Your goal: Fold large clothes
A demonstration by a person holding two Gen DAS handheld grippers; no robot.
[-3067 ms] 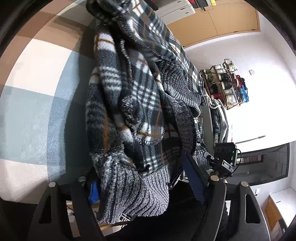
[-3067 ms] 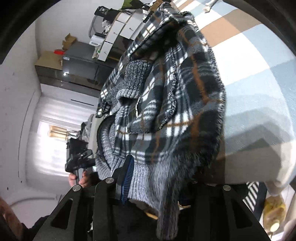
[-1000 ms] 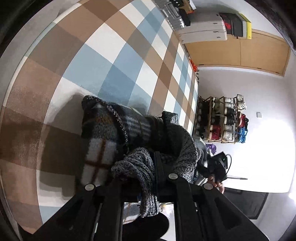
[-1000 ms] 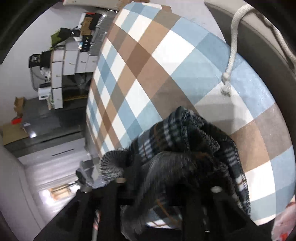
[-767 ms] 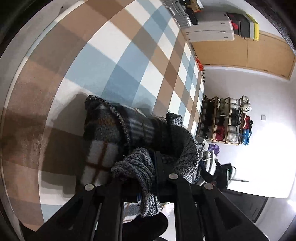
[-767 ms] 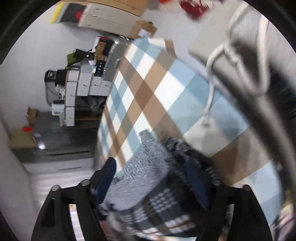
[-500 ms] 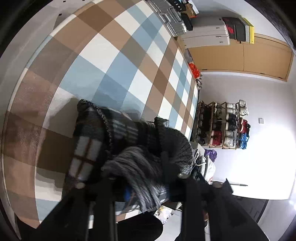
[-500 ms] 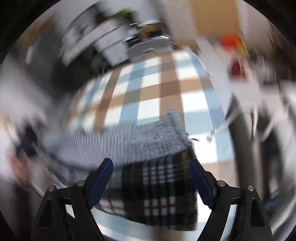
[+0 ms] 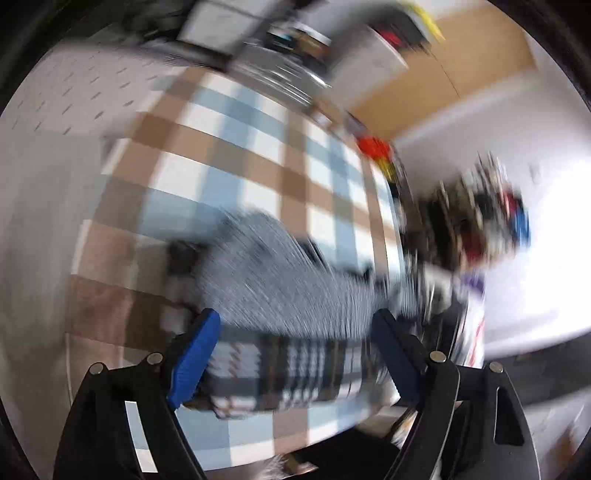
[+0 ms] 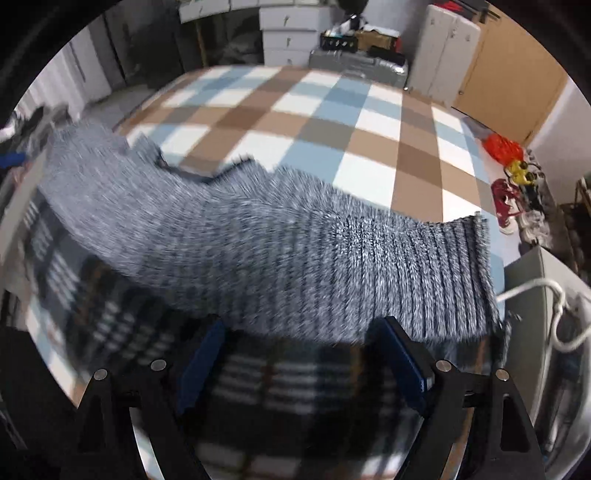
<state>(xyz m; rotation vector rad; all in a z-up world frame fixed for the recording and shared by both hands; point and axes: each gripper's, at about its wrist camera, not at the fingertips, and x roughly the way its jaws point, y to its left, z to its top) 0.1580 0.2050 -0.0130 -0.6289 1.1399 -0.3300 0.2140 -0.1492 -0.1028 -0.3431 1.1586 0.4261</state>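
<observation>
1. Both the left gripper and the right gripper are seen wide open; the left jaws have just been opening, with nothing gripped.
2. The grey knitted, plaid-lined garment is laid on the blue, brown and white checked bed cover.
3. White drawer units are seen behind the bed.

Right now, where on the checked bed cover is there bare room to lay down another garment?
The far half of the checked cover is bare, between the grey knit band of the plaid garment and the white drawers. The near edge is crowded by that garment.
</observation>
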